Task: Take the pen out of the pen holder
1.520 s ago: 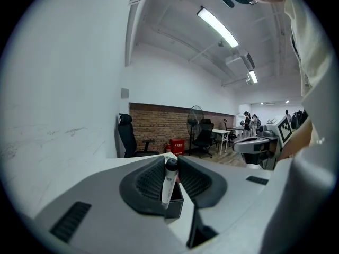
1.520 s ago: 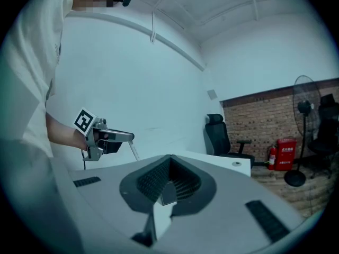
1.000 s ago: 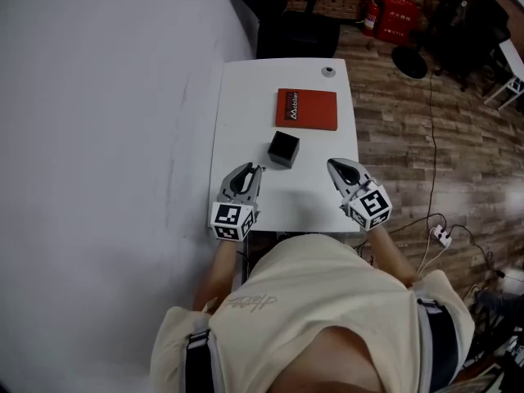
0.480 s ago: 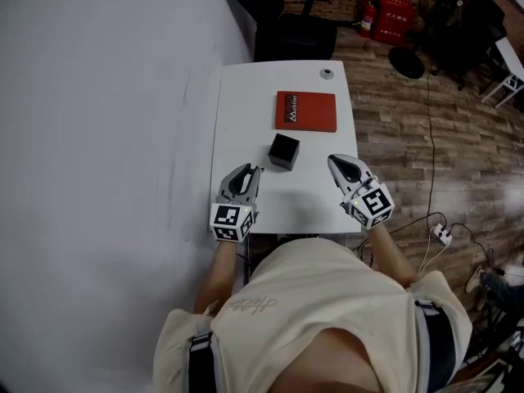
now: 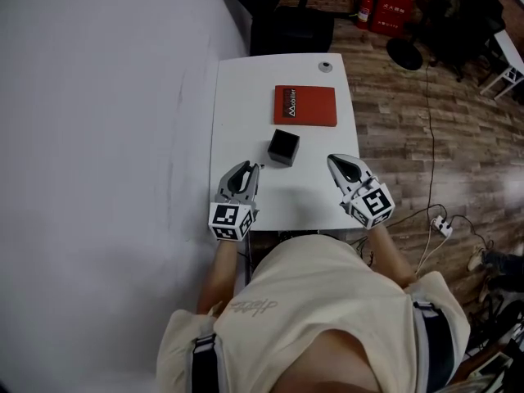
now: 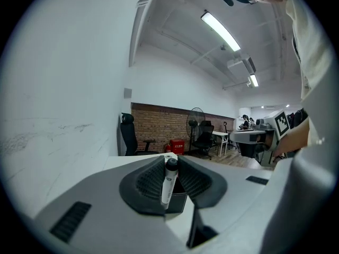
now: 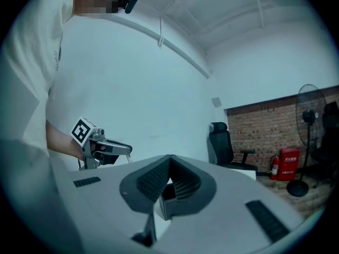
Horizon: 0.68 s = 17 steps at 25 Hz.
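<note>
One pen [image 6: 167, 184] stands clamped in the left gripper [image 5: 248, 167]

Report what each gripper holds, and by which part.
Left gripper clamps the white, black-capped pen by its barrel, below the cap. Right gripper is shut, empty.

I see a white table [image 5: 246, 105]; a red notebook [image 5: 304, 106] lies flat on its far half; a black pen holder [image 5: 283, 147], square and open-topped, stands just on my side of the notebook, not touching it; a small round grey object [image 5: 326, 66] sits by the far edge.
</note>
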Available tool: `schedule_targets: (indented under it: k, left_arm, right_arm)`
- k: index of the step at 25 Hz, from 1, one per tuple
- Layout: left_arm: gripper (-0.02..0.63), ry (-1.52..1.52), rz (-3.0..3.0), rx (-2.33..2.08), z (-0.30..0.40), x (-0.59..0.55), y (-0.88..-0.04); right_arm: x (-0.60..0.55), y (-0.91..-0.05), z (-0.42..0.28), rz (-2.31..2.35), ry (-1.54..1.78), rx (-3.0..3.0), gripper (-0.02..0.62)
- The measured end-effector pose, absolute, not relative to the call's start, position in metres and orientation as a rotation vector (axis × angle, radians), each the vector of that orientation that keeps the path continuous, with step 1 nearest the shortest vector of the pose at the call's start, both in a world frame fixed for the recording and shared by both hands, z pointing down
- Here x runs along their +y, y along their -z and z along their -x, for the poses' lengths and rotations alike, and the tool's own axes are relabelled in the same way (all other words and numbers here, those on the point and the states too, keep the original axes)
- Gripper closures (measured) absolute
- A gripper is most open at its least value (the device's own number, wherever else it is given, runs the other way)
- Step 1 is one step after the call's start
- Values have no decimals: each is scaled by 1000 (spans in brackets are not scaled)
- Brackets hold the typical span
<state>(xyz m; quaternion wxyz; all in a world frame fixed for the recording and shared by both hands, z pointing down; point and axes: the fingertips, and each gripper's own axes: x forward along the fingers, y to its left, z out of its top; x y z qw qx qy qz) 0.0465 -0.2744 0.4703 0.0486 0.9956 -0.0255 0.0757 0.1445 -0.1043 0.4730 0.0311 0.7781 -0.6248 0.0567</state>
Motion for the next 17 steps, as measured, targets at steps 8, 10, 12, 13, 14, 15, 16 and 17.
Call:
schedule_targets:
  k: [8,10,12,13,14,15,16,17]
  left_arm:
    - [518,-240,-3018,-40,-51,-269,-477]
    - [518,-241,-3017,-31,-53,-268,-477]
    - [518,-242,-3017,-27,-55,-267,-477]
    - [518,-241,-3016,-26,-55,-268,-477]
    - [518,-241,-3016,-26,-55,-268,-477]
    - [518,-240,-3014,-27,-55,-269,-477]
    - [518,-240,-3013,-28,-55,-270,-478]
    - [518,-241,-3011,-30,-55,-270,-478]
  right_arm:
    - [-97,-481,-145,-2423,-203,-1901,589]
    - [-96,-482,-145,-2429,-207,-1896,589]
    - [-95,-482,-146,-2431,-210,-1892,589]
    - [-95,-482,-146,-2431,-211,-1891,589]
    - [-95,-483,-146,-2432,-210,-1890,589]
    - [-95,-482,-146,-2433,-208,-1891,589]
    - [-95,-482,-147,-2435,-205,-1891,589]
    - [-95,-482,-147,-2436,-203,-1892,589]
